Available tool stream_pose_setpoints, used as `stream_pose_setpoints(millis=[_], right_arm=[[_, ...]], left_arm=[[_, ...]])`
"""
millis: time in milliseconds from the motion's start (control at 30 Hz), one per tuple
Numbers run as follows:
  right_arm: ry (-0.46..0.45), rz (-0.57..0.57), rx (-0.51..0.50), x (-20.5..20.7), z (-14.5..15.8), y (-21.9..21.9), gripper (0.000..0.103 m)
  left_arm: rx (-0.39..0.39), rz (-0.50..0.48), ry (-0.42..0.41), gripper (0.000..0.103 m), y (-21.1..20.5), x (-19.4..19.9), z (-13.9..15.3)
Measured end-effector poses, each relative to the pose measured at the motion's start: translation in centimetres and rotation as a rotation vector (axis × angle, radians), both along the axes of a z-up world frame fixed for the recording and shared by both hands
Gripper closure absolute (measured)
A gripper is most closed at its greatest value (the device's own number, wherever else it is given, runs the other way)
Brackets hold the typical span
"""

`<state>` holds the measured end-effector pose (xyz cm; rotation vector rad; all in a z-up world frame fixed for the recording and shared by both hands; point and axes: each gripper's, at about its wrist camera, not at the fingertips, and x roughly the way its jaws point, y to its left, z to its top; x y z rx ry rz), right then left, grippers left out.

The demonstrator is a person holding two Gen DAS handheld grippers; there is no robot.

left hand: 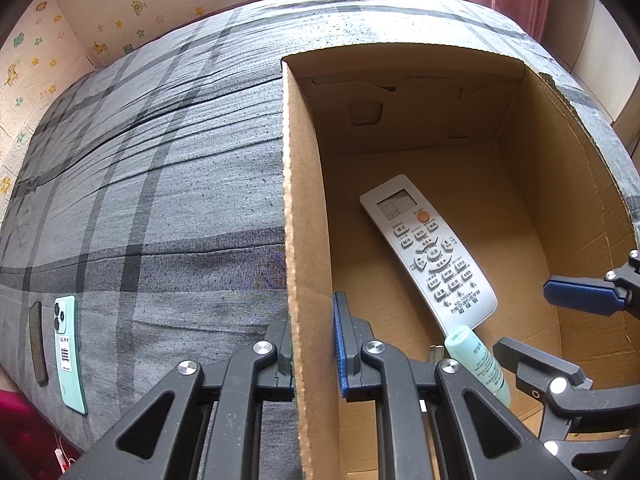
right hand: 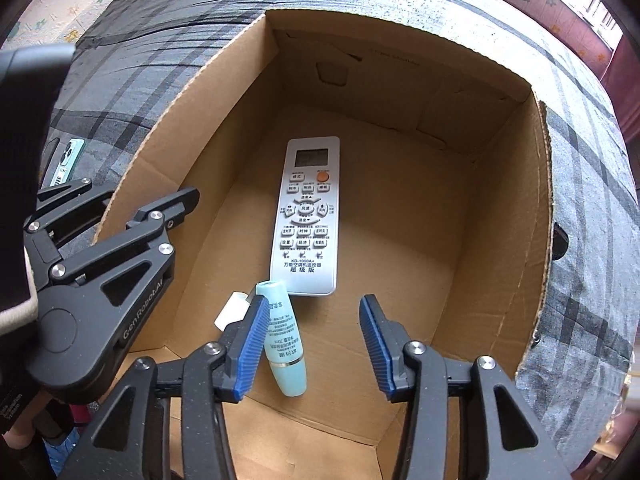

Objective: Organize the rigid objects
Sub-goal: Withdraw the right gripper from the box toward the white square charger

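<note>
Two items already lie on the cardboard box (right hand: 500,280) floor, so with my right gripper (right hand: 316,344) open above the teal tube (right hand: 286,344), and my left gripper (left hand: 312,356) clamped on the box's left wall, the phone (left hand: 70,354) near the bed's (left hand: 160,200) left edge lies nearer the left.

Inside the open-topped cardboard box (right hand: 504,216), bare floor lies at 3 o'clock of the white remote (right hand: 308,216), offering free passage. A pale-green tube (right hand: 286,344) lies at the remote's 6 o'clock end, just beside it. The left gripper (left hand: 314,354), clamped on the box's left wall (left hand: 304,208), blocks that rim.
</note>
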<state>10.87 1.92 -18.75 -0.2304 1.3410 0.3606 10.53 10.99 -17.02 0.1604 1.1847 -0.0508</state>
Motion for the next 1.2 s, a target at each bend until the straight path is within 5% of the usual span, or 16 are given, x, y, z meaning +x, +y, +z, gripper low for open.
stream_pose_setpoints(millis=[600, 1200], right_arm=[[-0.125, -0.046, 0.039, -1.2, 6.6, -4.2, 0.004], [-0.201, -0.131, 0.028, -0.7, 8.8, -12.4, 0.001]], left_arm=[[0.006, 0.0, 0.001, 0.088, -0.1, 0.0, 0.1], [0.004, 0.002, 0.003, 0.088, -0.1, 0.0, 0.1]])
